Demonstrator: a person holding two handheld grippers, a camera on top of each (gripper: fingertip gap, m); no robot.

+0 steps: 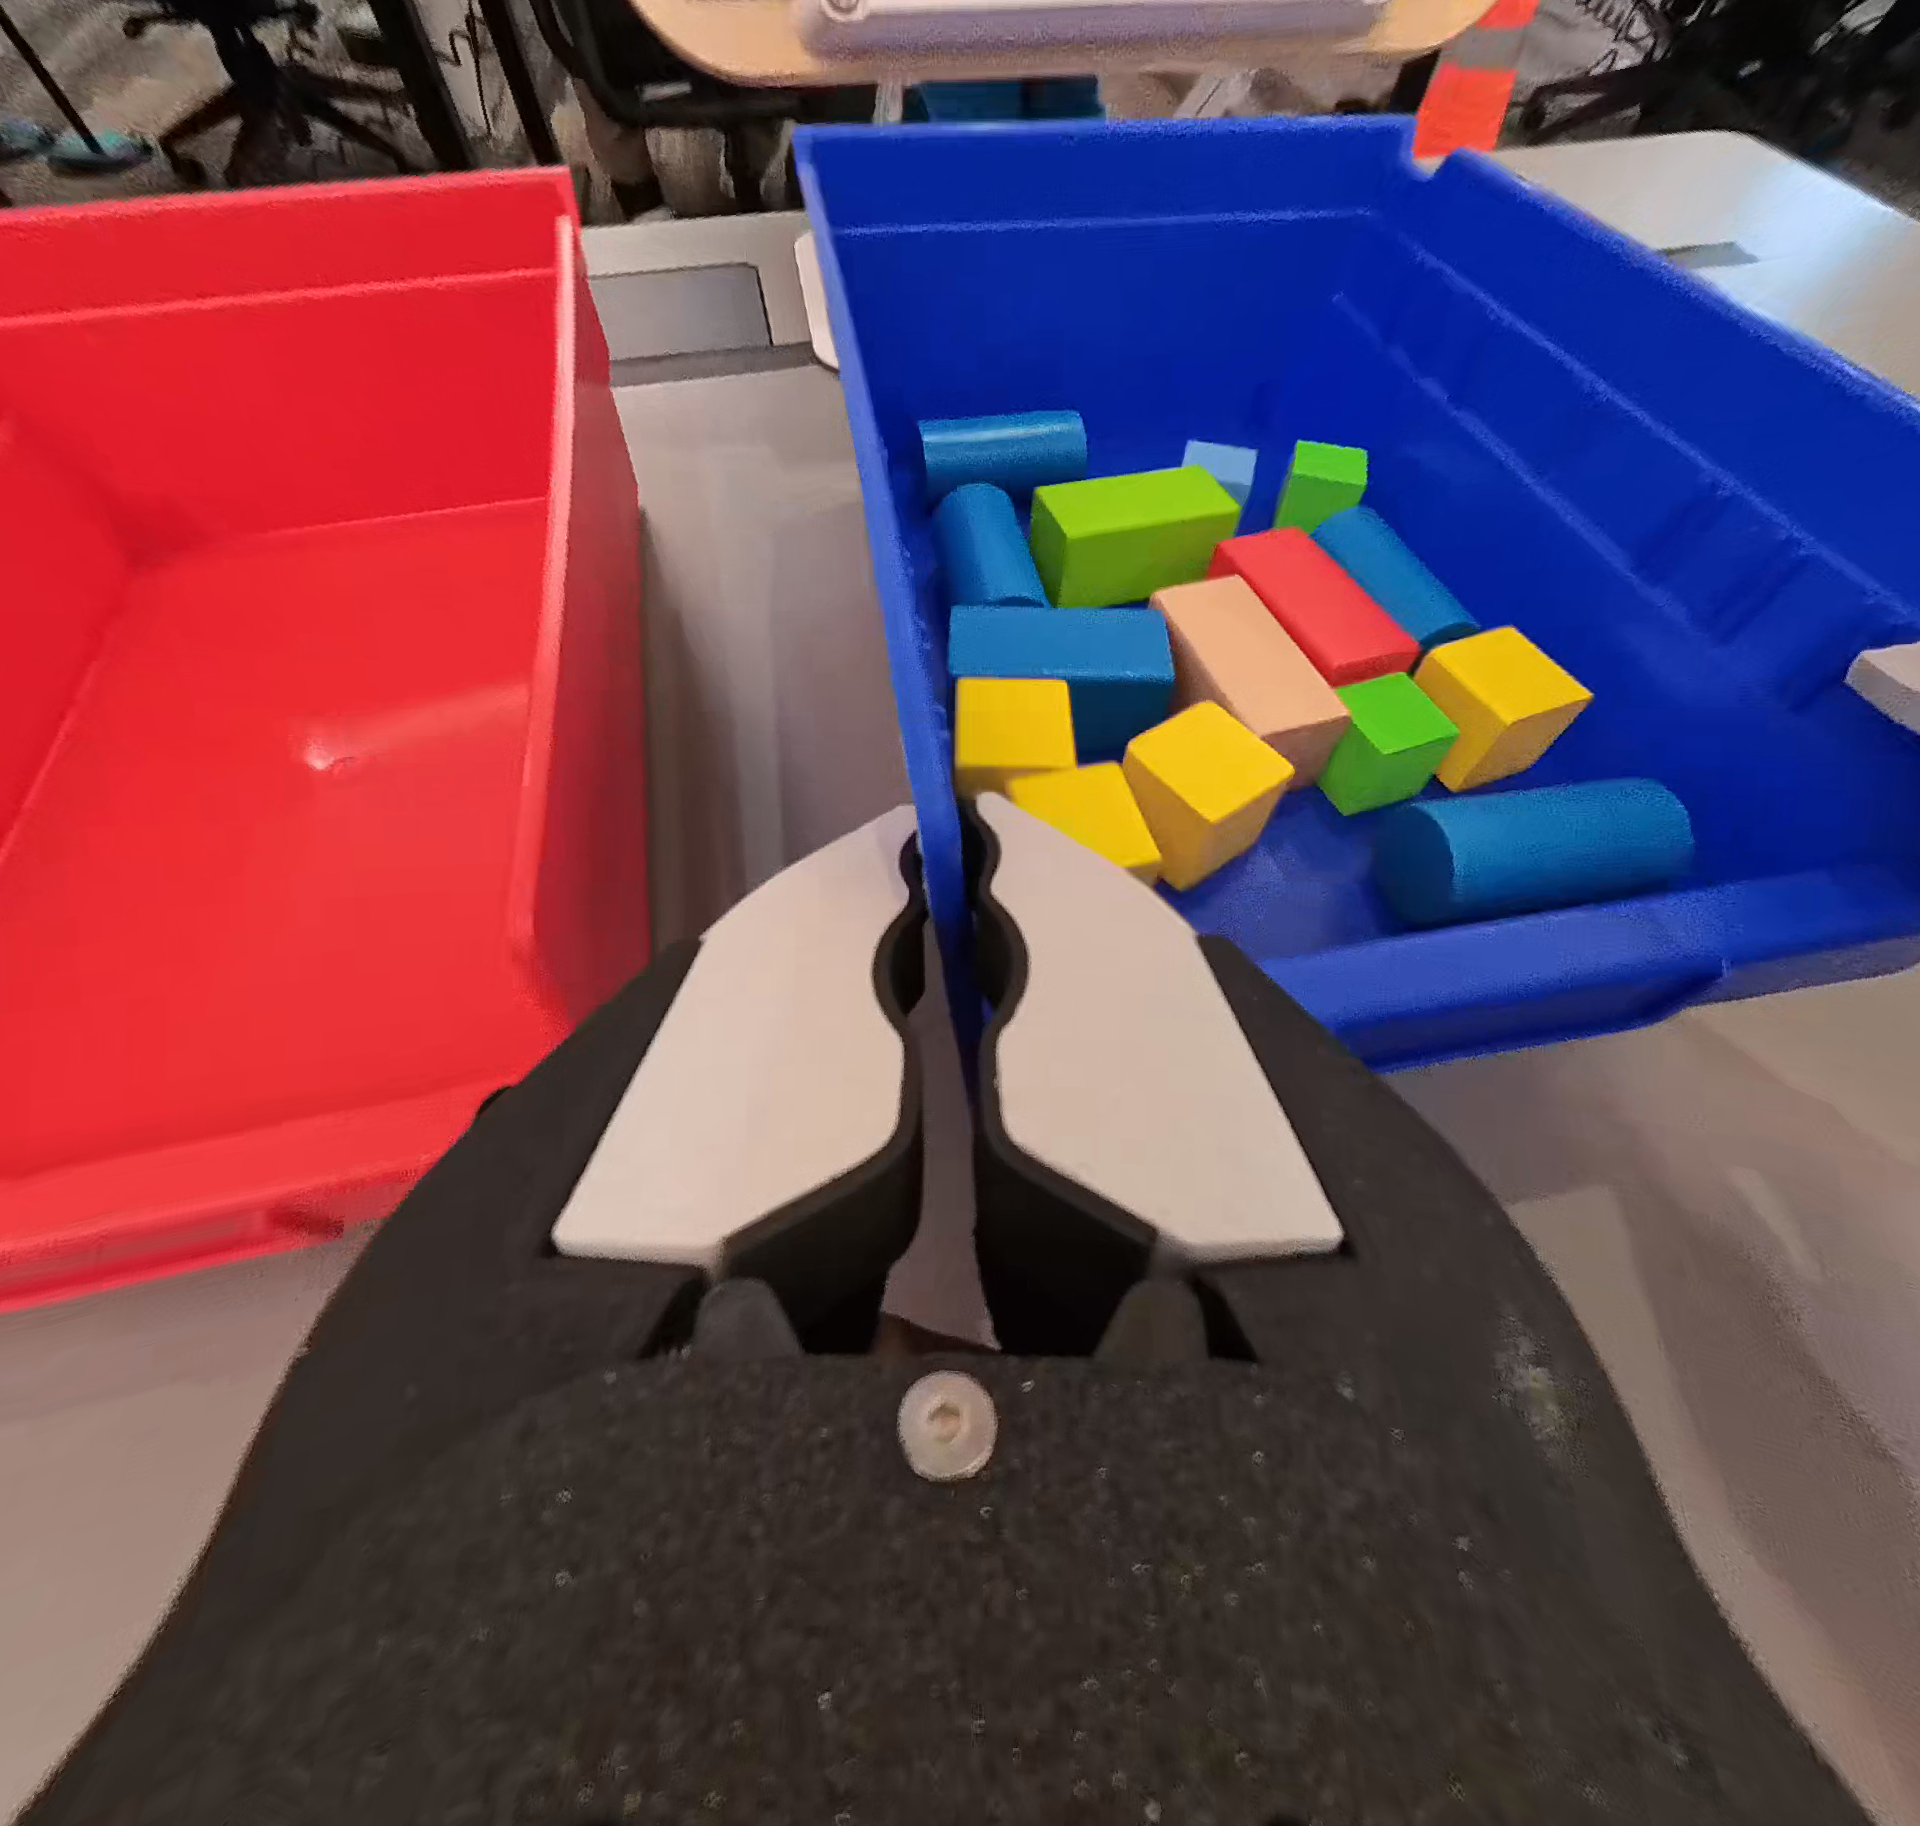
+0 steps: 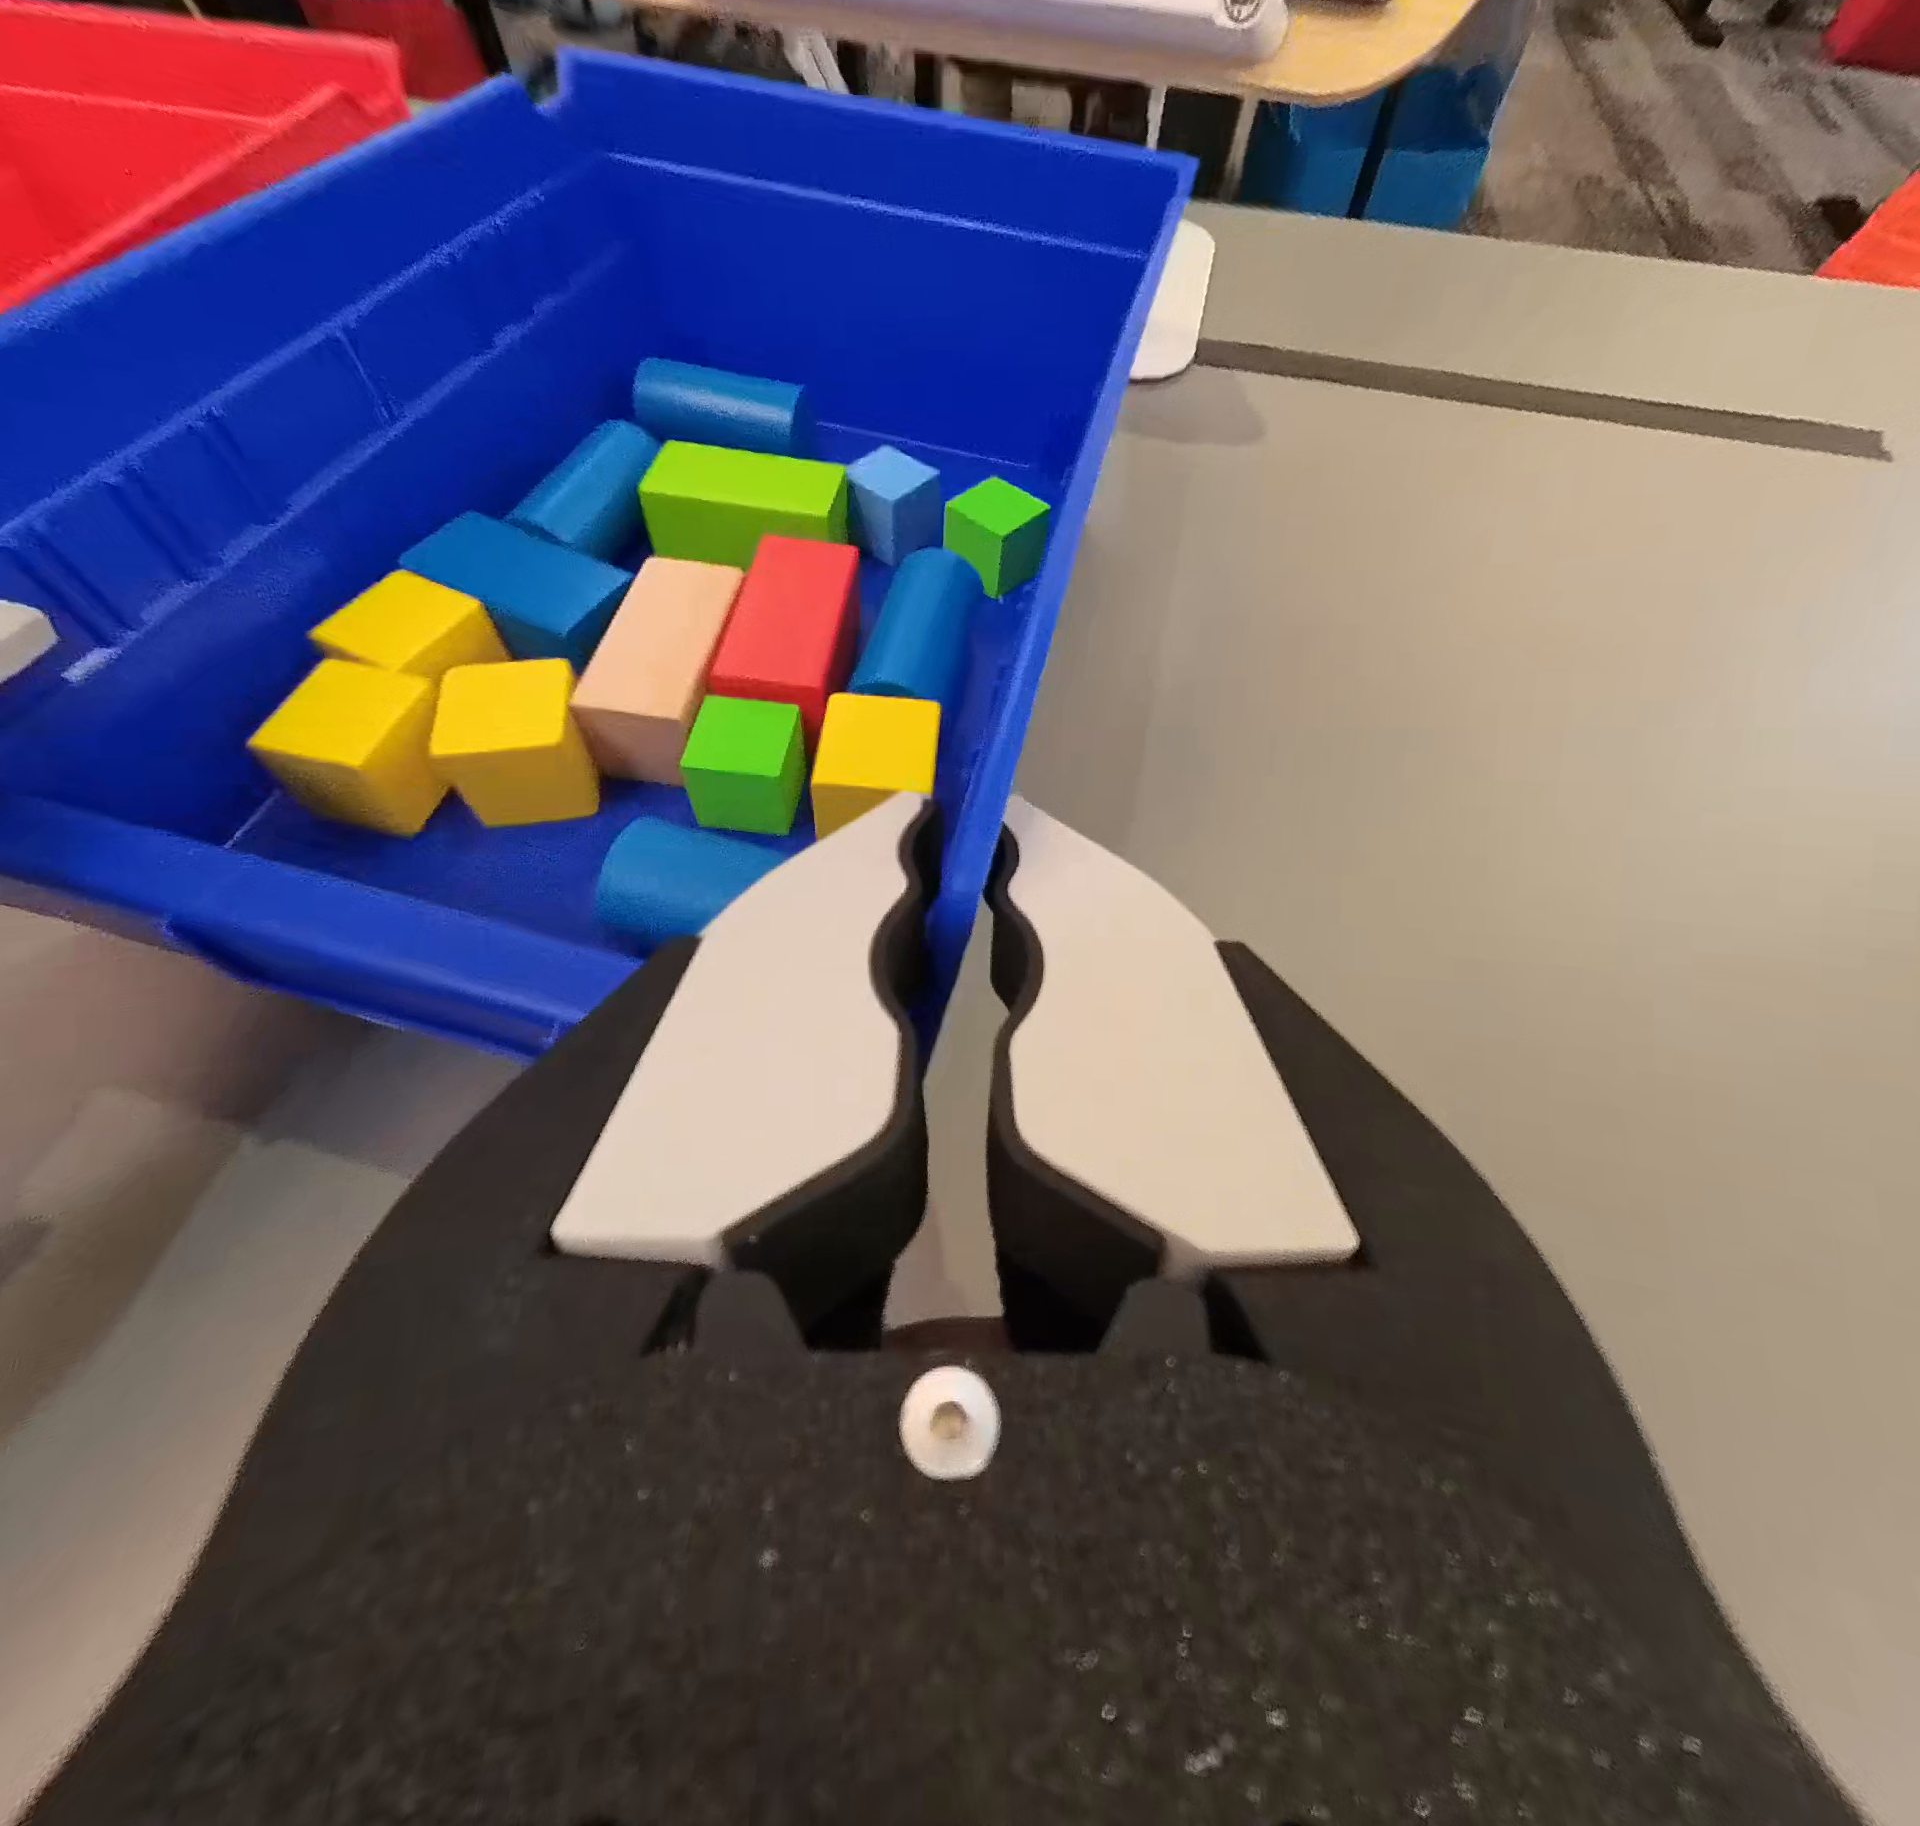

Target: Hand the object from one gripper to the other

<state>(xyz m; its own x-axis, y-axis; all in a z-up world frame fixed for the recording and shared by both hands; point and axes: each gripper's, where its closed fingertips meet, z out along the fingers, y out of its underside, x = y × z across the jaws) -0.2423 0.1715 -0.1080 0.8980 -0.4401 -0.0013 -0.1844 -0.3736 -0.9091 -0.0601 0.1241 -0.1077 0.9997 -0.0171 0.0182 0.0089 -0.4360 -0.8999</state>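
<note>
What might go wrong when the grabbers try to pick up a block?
The blocks lie packed together in the blue bin, so closing on the red block may nudge its neighbours. Both the left gripper and right gripper are nearly shut and near the bin's walls, so they might bump them.

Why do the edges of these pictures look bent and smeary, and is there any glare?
Left wrist view: wide-angle lens bows the red bin and blue bin; a small glare spot on the red floor; background soft. Right wrist view: table edges curve, left foreground smeared; blocks stay sharp.
</note>
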